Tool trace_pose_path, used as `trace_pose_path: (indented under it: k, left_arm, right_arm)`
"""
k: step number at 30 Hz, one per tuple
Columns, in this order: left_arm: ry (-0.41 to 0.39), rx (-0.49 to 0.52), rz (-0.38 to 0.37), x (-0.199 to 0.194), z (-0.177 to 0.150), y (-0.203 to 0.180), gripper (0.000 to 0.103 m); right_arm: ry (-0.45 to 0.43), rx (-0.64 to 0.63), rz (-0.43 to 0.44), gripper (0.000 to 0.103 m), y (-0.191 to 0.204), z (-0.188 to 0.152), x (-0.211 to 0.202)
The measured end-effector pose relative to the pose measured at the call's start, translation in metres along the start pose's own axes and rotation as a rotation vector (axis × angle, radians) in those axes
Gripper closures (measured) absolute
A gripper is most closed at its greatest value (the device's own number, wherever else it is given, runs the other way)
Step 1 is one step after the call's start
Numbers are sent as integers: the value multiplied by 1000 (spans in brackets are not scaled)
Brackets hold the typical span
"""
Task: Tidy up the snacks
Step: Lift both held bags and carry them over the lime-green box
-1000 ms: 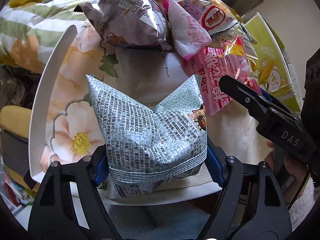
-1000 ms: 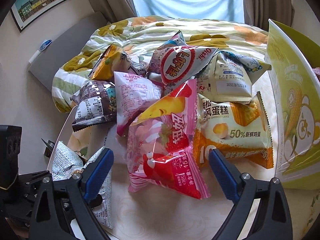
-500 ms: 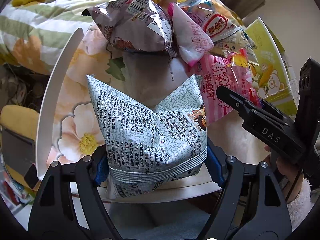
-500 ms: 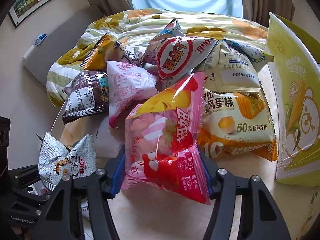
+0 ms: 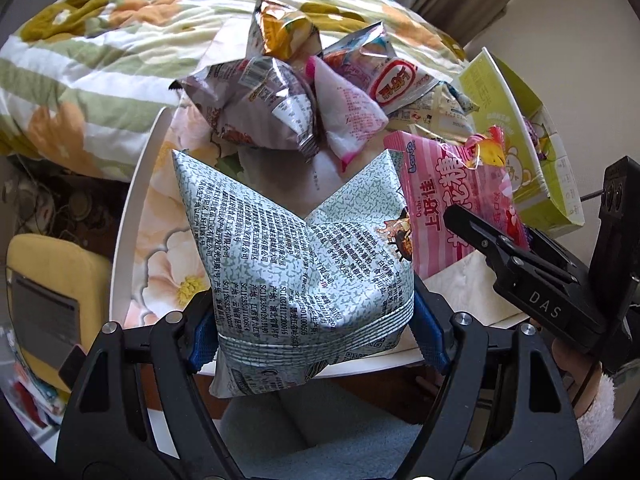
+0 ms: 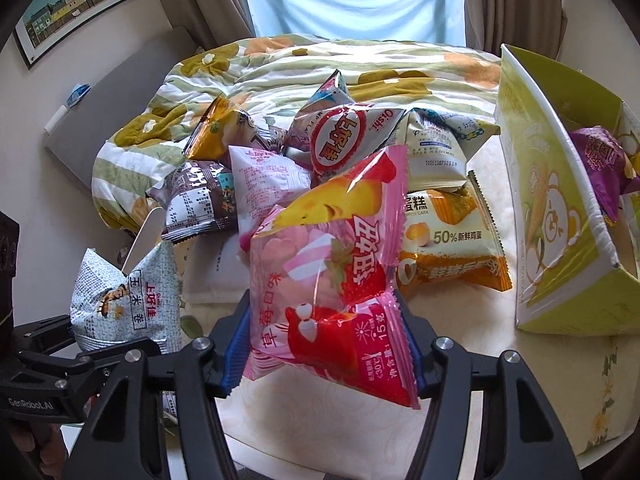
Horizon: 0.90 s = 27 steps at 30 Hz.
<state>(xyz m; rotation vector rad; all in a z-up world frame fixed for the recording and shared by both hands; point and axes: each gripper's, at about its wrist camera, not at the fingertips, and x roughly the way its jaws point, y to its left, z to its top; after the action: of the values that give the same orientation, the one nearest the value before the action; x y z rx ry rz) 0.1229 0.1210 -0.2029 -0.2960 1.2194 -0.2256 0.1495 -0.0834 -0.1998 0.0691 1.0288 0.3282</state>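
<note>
The left gripper (image 5: 316, 332) has its fingers clamped on the grey-green snack bag (image 5: 304, 264), held over the bench's (image 5: 128, 240) near edge. The right gripper (image 6: 322, 350), fingers just closed on the pink marshmallow bag (image 6: 324, 276), is nearer the yellow-green box (image 6: 556, 216), which stands open-topped to its right.

Both grippers, the left gripper (image 5: 314, 330) and right gripper (image 6: 322, 354), are black plastic with blue ribbed pads (image 6: 232, 354), silver screws, white lettering, and a fluffy white cuff (image 5: 596, 412).
</note>
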Motion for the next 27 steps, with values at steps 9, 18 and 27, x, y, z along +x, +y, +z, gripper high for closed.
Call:
trace_pose_path:
  k: [9,18,27]
  left_arm:
    - [-89,97,-52,-36,34,-41,27]
    - [-158,197,-107,-49,66,-125,27]
    - [-171,284,-176,-12,102,-260,26]
  right_arm:
    - [-121,77,-35,45,-15,-2,-76]
    - [-259,162,-117,45,-74,9,-152]
    - [-324,221,-199,45,-172,23,-196]
